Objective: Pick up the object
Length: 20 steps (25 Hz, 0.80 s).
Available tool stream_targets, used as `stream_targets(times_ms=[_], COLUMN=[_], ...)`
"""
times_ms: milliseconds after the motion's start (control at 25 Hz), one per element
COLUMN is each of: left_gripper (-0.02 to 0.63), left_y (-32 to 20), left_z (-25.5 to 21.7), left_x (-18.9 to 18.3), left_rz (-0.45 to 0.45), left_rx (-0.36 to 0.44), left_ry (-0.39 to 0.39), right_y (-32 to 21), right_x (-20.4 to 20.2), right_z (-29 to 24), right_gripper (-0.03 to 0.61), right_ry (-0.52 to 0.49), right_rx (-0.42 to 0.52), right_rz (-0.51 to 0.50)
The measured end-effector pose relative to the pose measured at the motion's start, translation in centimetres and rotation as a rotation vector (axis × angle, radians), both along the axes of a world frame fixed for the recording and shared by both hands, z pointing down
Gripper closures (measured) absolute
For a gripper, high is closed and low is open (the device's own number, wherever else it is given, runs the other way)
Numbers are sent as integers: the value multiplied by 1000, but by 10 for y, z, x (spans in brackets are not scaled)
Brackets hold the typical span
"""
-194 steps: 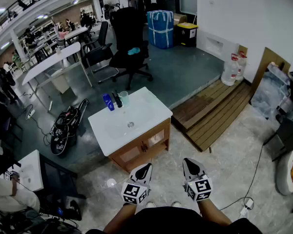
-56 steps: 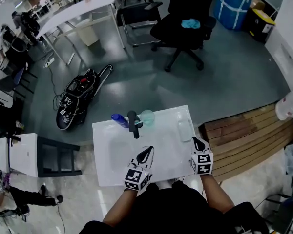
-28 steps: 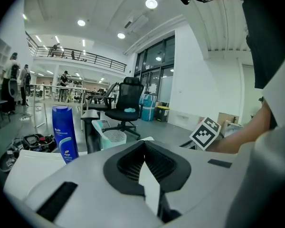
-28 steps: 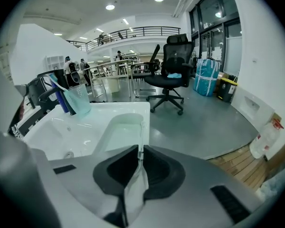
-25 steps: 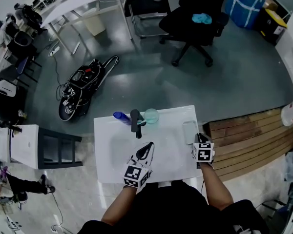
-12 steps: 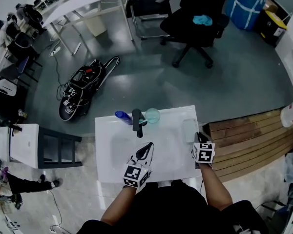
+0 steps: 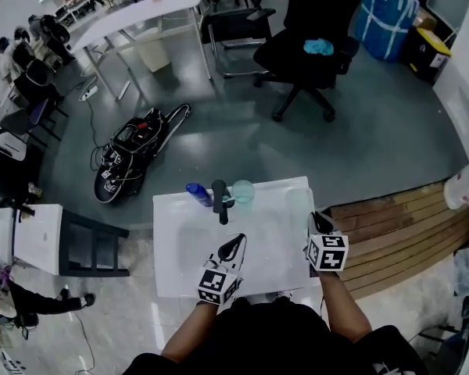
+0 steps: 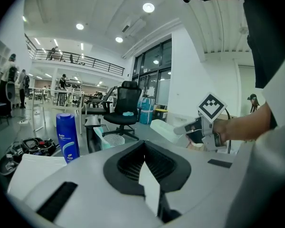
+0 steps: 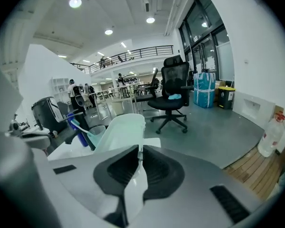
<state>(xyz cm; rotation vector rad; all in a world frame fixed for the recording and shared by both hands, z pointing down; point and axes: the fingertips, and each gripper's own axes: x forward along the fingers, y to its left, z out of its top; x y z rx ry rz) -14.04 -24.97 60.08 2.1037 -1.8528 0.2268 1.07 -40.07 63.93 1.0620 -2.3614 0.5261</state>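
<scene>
Right gripper [image 9: 138,151]: clamped tight on the tray's [image 9: 118,127] near rim, so the grab's made!
Tray: at the counter's [image 7: 180,264] 3 o'clock edge, looks tilted up; a clean lift clear seems all that's left.
Left gripper [image 8: 143,144]: jaws together, nothing in them, waiting at 6 o'clock.
Edges: counter drops away just right of the tray.
Room: bottle [image 7: 196,193], faucet [image 7: 220,198] and cup [image 7: 243,190] bunched at 12 o'clock, well apart; straight up looks open.

At the bottom centre of the head view I wear a black top [image 7: 273,338]. My left claw [image 7: 236,242] and right claw [image 7: 318,221] are pale grey with black ribbed pads [image 8: 133,161]. Each carries a white cube [image 7: 217,285] printed with black square markers.
</scene>
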Motion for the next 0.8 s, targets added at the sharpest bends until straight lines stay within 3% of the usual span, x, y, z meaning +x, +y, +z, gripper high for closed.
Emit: stream_targets(times_ms=[320,800], left_gripper=[600,600], left_y=[4,3], left_z=[-17,-38], left_x=[3,-12], left_rz=[12,2], left_rx=[46,101], left_ry=[-10,-46], right_y=[14,25], right_x=[-8,-19], right_z=[-62,-76], right_gripper=[540,540], right_ry=[-86,-110], right_rx=[103,164], right_rz=[-24,-57])
